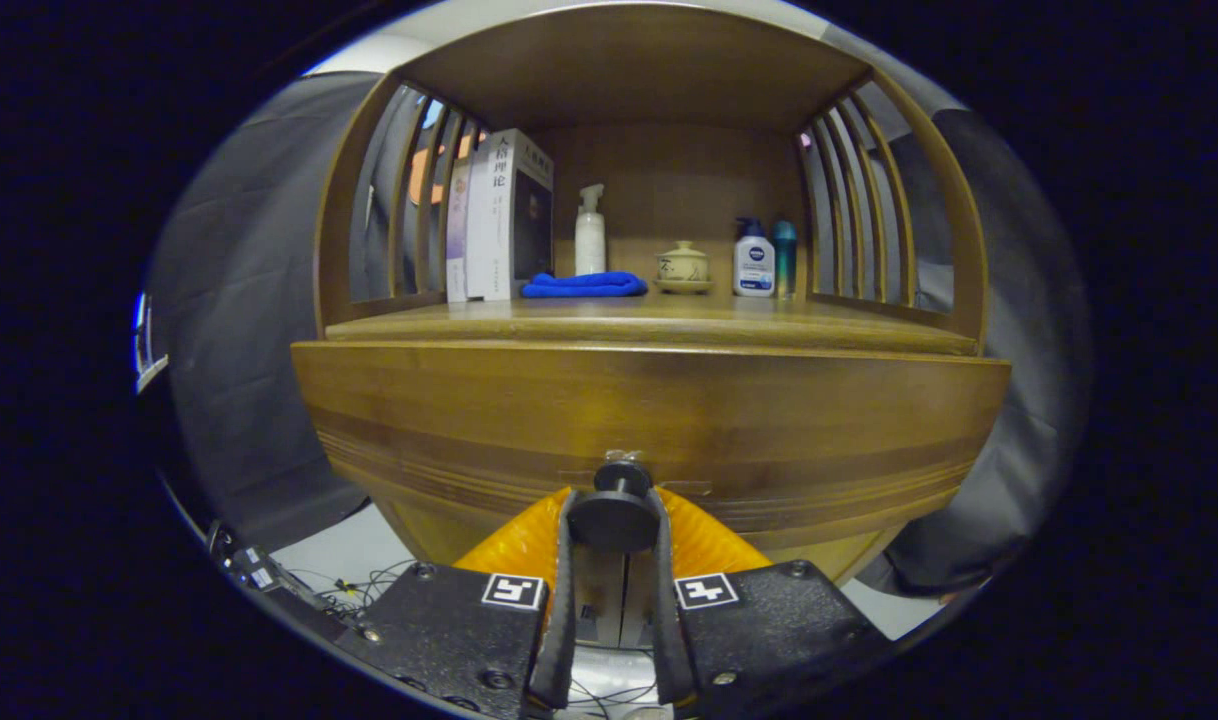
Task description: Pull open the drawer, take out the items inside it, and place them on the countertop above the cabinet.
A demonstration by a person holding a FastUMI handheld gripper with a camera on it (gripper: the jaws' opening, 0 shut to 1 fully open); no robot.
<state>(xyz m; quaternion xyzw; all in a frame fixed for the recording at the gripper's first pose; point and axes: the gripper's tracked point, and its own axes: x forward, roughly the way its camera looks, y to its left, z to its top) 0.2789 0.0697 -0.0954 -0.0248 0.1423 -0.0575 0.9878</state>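
At the front of the wooden cabinet (649,420), low on its face, the dark round knob (614,515) of the drawer (659,470) sits between the two fingers of the gripper (614,525), which have narrowed until each presses a side of the knob — a closed grasp with the knob's disc facing the camera and its stem running back to the wood. The drawer front looks flush with the cabinet face, so nothing inside it can be seen. The gripper points straight and level at the cabinet, its fingers (566,590) rising side by side from the body below. Above the drawer, the countertop (649,322) runs across as a flat ledge under a slatted shelf frame. Toward the back of it stand a few books (499,215) upright on the left, a folded blue cloth (584,285) just beside them, a white pump bottle (590,232) behind the cloth, a small lidded ceramic cup (683,265) on a saucer, then a white-and-blue pump bottle (754,258) with a teal bottle (785,257) touching or nearly touching it — which, I cannot tell. Cables (359,585) lie tangled on the pale floor to the lower left, partly cut off.
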